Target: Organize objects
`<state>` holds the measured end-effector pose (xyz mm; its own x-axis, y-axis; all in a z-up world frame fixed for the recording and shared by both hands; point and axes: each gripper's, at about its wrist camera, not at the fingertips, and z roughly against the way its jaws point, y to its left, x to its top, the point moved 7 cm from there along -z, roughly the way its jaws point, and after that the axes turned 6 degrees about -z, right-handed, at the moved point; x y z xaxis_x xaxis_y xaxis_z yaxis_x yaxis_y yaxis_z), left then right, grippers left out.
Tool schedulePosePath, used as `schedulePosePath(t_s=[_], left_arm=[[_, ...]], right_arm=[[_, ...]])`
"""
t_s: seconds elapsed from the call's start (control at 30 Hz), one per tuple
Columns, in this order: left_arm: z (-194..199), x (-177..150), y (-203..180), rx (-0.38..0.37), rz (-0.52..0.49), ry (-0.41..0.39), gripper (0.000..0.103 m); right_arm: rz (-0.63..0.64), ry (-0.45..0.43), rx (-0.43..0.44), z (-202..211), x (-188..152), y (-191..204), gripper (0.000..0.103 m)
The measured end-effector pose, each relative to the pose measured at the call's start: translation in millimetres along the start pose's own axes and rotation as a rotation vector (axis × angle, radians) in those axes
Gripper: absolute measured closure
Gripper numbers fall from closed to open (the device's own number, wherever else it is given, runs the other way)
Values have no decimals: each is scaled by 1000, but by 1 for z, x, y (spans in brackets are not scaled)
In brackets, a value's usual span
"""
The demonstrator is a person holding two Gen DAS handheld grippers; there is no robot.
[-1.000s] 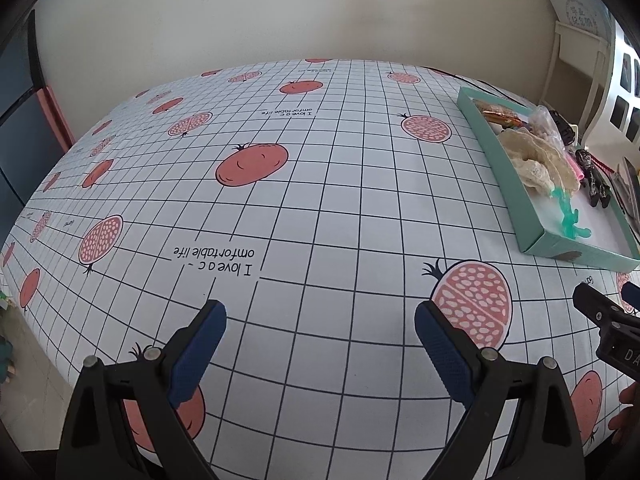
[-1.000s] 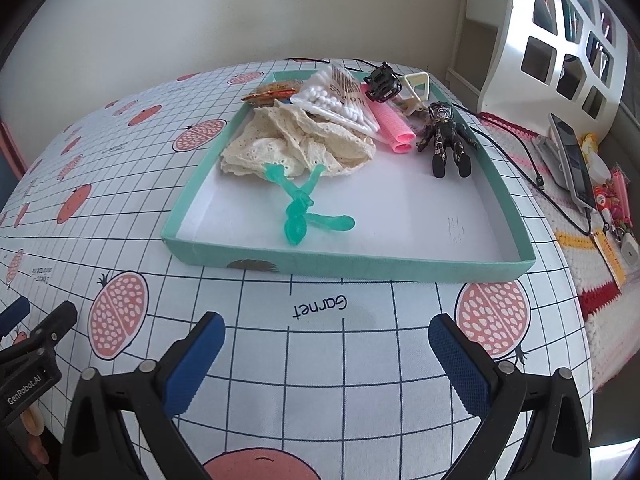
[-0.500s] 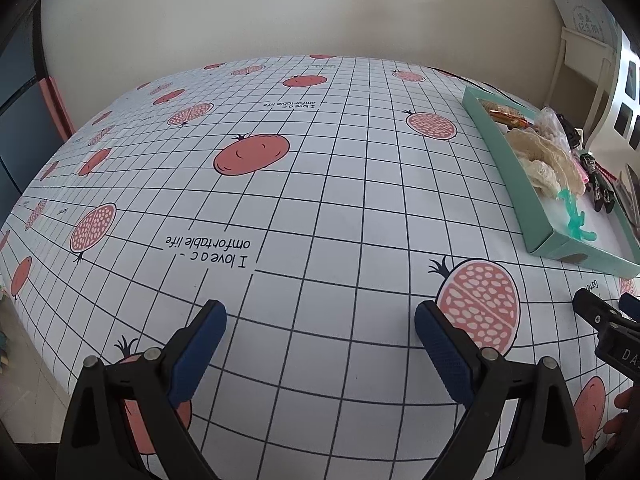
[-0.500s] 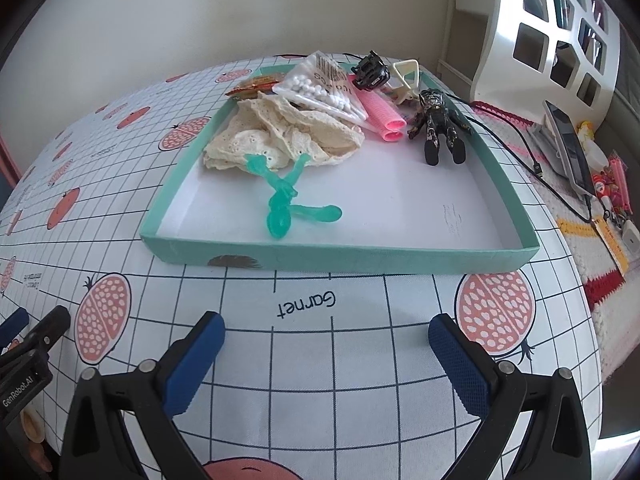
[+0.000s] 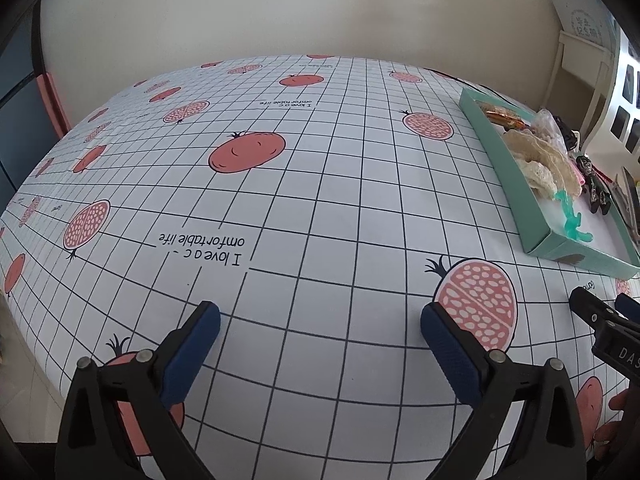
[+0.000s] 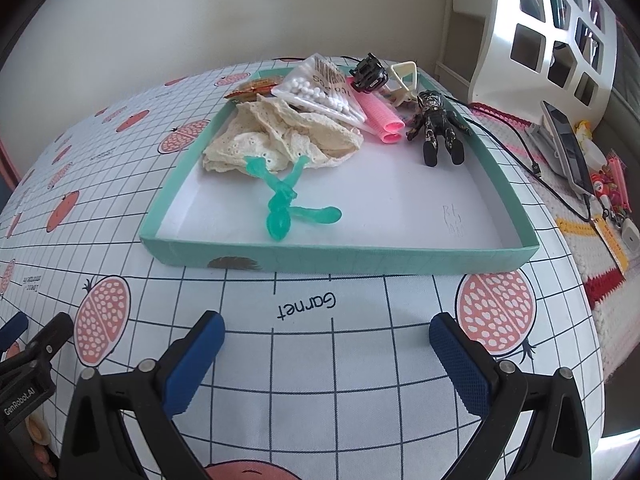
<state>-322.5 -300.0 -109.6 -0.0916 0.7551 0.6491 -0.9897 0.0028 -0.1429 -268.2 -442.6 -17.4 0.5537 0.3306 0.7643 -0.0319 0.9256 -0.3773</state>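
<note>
A shallow teal tray (image 6: 360, 258) sits on the pomegranate-print tablecloth ahead of my right gripper (image 6: 326, 338), which is open and empty above the cloth. The tray holds two green spoons (image 6: 288, 204), cream lace cloth (image 6: 280, 140), a bag of white beads (image 6: 320, 88), pink rollers (image 6: 380, 114), a black figure (image 6: 438, 126), a black clip (image 6: 368, 72) and a snack packet (image 6: 256, 86). My left gripper (image 5: 320, 328) is open and empty over bare cloth; the tray (image 5: 516, 184) lies at its far right.
A white cubby shelf (image 6: 548, 32) stands at the back right. A phone (image 6: 568, 148) with a black cable (image 6: 520, 152), and small items on a knitted mat (image 6: 608, 208), lie right of the tray. A wall runs behind the table.
Both views shifted slightly: the right gripper dropped back a little from the tray, then eased closer again. Nothing in the tray moved. Both grippers stayed open.
</note>
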Motion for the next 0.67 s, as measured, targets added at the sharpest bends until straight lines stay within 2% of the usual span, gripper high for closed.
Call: schedulePosePath(t_s=[0.67], left_arm=[[0,-1,-2,8,7,-16,0]], right_arm=[[2,-2,-1,0,-1,0,0]])
